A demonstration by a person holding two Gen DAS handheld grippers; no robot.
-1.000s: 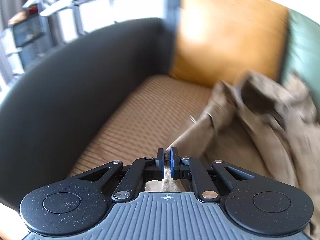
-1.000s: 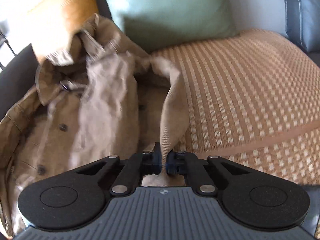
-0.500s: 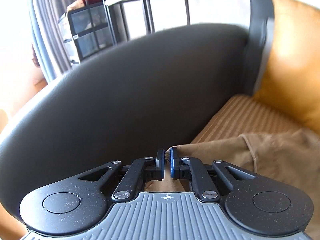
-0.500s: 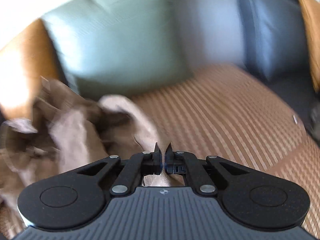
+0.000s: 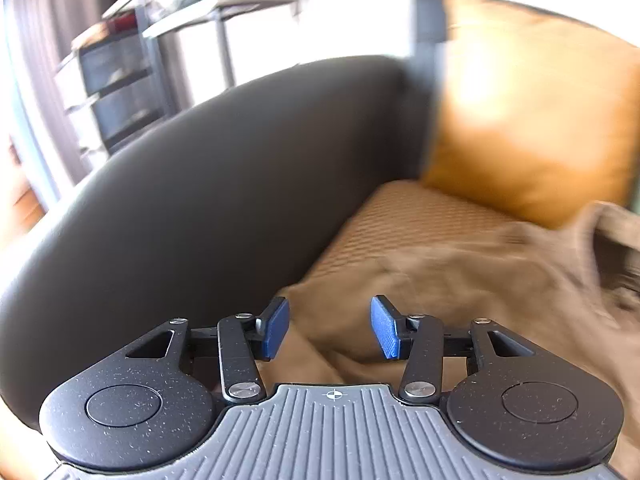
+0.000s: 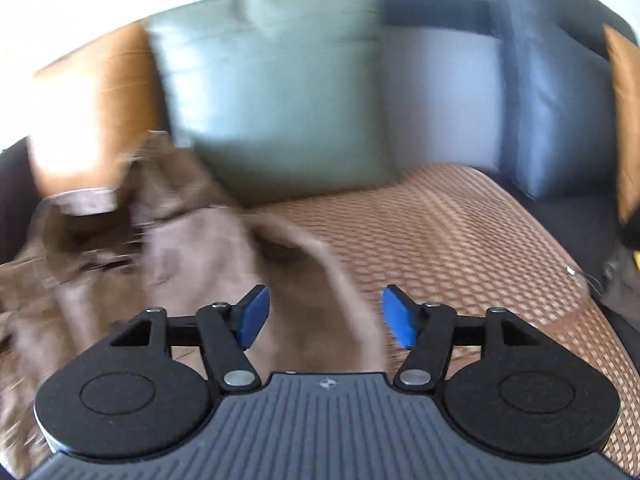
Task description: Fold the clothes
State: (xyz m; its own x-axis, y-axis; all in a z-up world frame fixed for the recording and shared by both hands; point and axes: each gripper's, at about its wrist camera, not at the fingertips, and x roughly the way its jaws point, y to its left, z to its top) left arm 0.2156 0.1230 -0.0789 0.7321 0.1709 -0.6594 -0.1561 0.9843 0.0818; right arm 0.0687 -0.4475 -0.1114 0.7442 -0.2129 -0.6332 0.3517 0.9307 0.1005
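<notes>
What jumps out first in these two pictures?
A crumpled brown shirt lies on the woven sofa seat, against an orange cushion and a green cushion. In front, the left gripper and right gripper show blue pads, jaws opening, the cloth lying loose between them.

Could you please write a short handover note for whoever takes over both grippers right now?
Left gripper: jaws opening, pads clear of the cloth below.
Right gripper: jaws opening, pads clear of the cloth lying between them.
The brown button-up cotton shirt lies rumpled on the woven tan seat cover, its collar end near the orange cushion and green cushion.
Done: shirt is laid on the seat, out of both grippers.
Left: smooth it flat, fold it.
</notes>
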